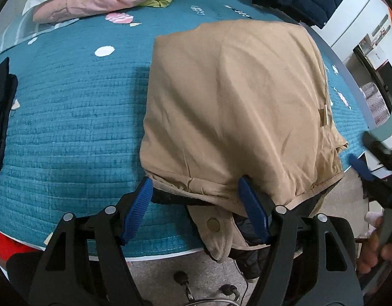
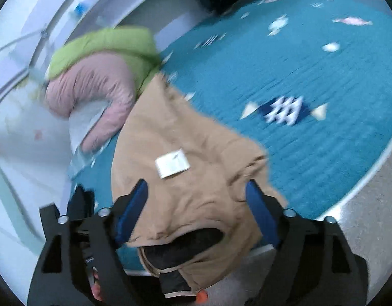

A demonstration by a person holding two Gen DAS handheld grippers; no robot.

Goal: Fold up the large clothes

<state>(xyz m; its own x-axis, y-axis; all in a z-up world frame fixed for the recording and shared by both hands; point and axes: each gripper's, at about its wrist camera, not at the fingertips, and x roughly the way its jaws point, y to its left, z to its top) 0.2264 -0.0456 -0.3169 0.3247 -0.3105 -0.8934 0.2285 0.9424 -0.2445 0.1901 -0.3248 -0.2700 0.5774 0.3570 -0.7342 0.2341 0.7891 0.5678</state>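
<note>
Both grippers, left gripper (image 1: 196, 199) and right gripper (image 2: 196, 204), gape wide over the tan jacket (image 1: 234, 102), holding nothing; pinch its overhanging near hem evenly before folding.

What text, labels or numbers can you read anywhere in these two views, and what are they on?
Nothing can be read for certain.
White label on the tan jacket: faint marks, too blurred to read.
Small white print on the black body of the right hand-held gripper: a short word, too small to make out.
Teal quilt: pictures only, no lettering.
Snap button on the jacket: no legible marking.
</note>
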